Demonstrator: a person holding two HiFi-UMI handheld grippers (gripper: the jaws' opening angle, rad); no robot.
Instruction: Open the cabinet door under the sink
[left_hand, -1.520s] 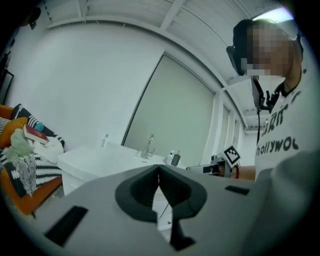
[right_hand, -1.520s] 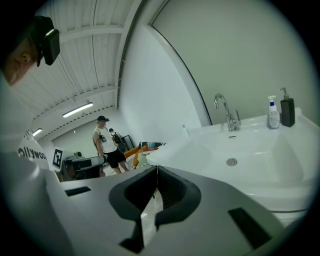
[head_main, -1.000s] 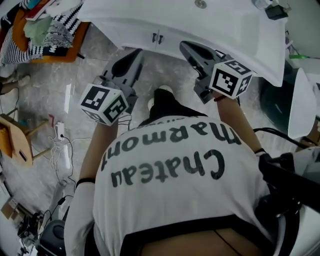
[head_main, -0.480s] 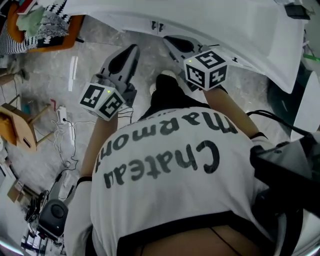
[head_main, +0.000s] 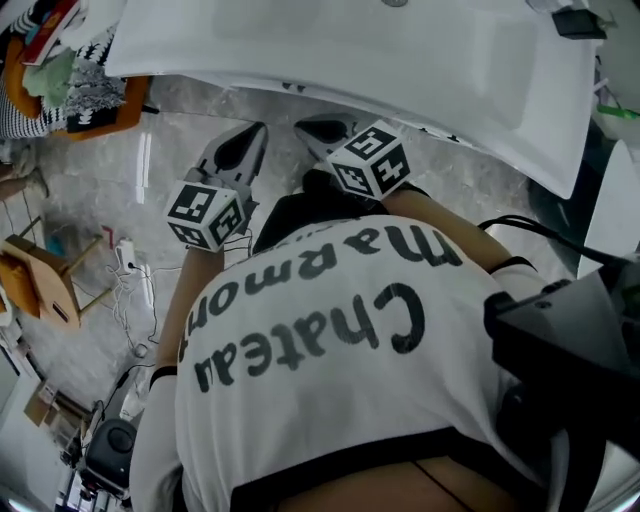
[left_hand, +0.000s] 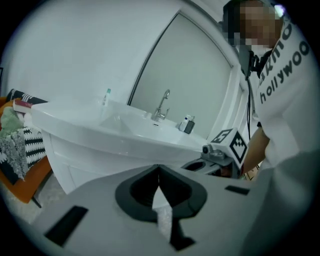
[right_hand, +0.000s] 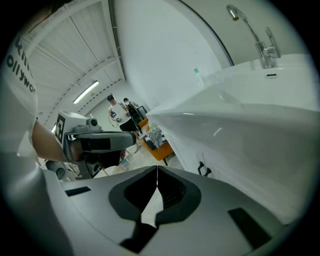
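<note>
Both grippers, the left gripper (left_hand: 159, 169) and the right gripper (right_hand: 157, 172), were clenched empty in front of the sink (right_hand: 260, 107), short of the cabinet door (right_hand: 187, 152) beneath it, so the approach seemed in hand, with parting one pair of jaws around a door handle (right_hand: 202, 169) judged next.

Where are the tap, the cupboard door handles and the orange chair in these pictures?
tap (left_hand: 161, 107): left gripper view, on its upright stem.
door handles (right_hand: 201, 169): right gripper view, on the left dark handle.
orange chair (left_hand: 27, 187): left gripper view, on its seat edge.
</note>
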